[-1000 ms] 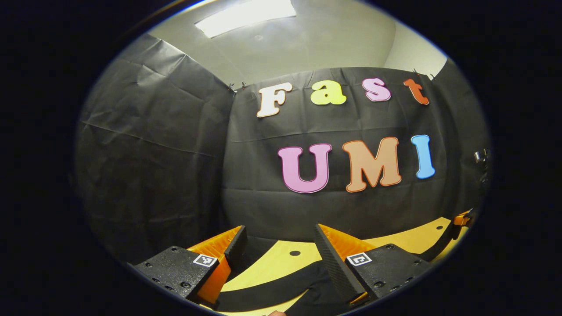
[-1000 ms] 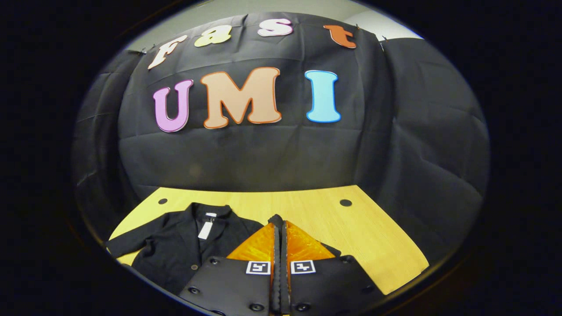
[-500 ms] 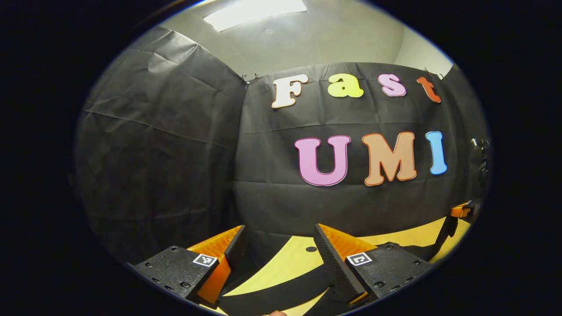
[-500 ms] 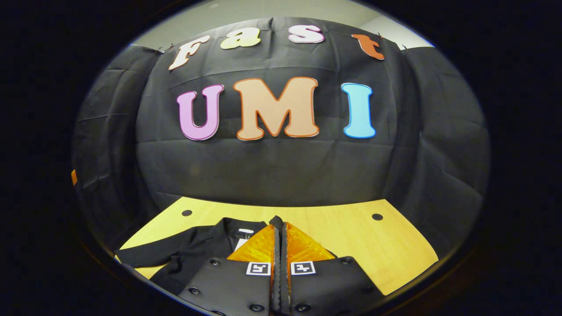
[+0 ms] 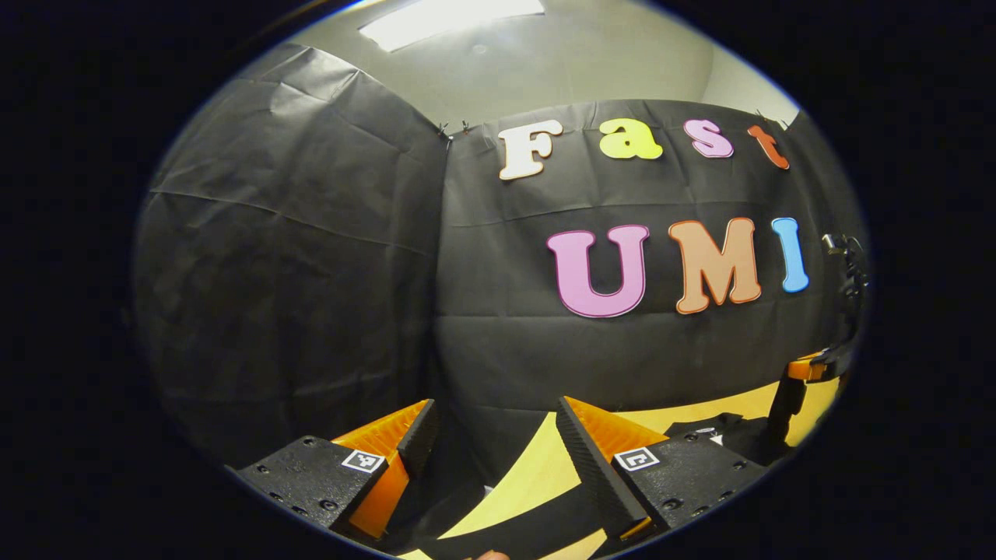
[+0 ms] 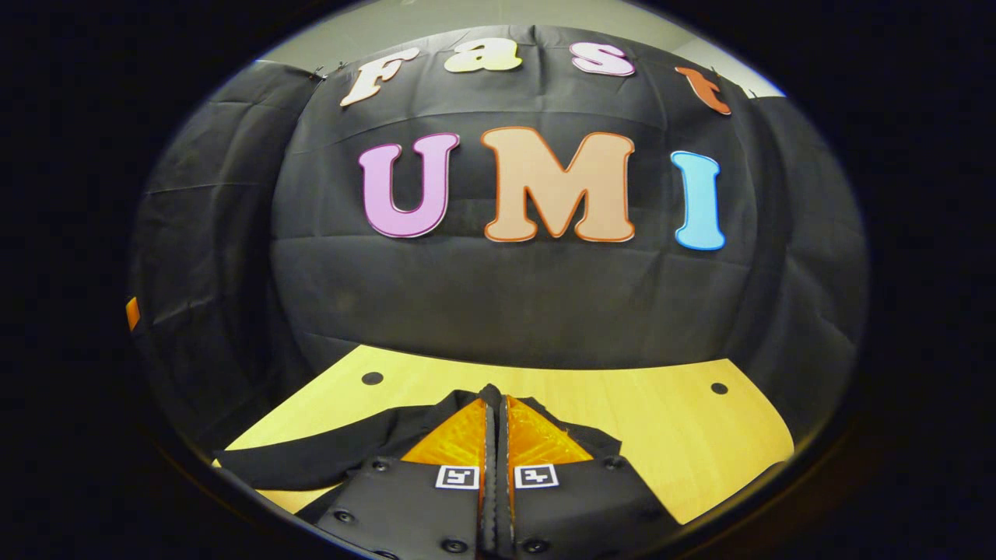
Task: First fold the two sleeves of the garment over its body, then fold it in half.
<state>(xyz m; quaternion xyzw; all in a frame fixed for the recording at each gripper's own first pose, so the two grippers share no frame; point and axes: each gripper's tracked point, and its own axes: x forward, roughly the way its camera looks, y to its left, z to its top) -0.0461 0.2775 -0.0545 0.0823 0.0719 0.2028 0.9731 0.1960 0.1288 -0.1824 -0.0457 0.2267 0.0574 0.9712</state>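
We judge the folding barely begun: the garment (image 6: 342, 459) lies on the table (image 6: 661, 435) with one sleeve (image 6: 296, 467) stretched outward, unfolded. Our left gripper (image 5: 490, 435) gapes wide, empty, above a dark strip of cloth. Our right gripper (image 6: 494, 404) is closed; whether it pinches fabric we cannot tell. We can read no garment labels.

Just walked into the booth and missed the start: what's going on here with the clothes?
A person is working with two hand-held grippers over a black garment spread on a light wooden table. The right hand-held gripper is closed, with dark cloth around its tips; whether it pinches the fabric cannot be told. The left hand-held gripper is open above a black sleeve. That sleeve lies stretched out, not yet folded.
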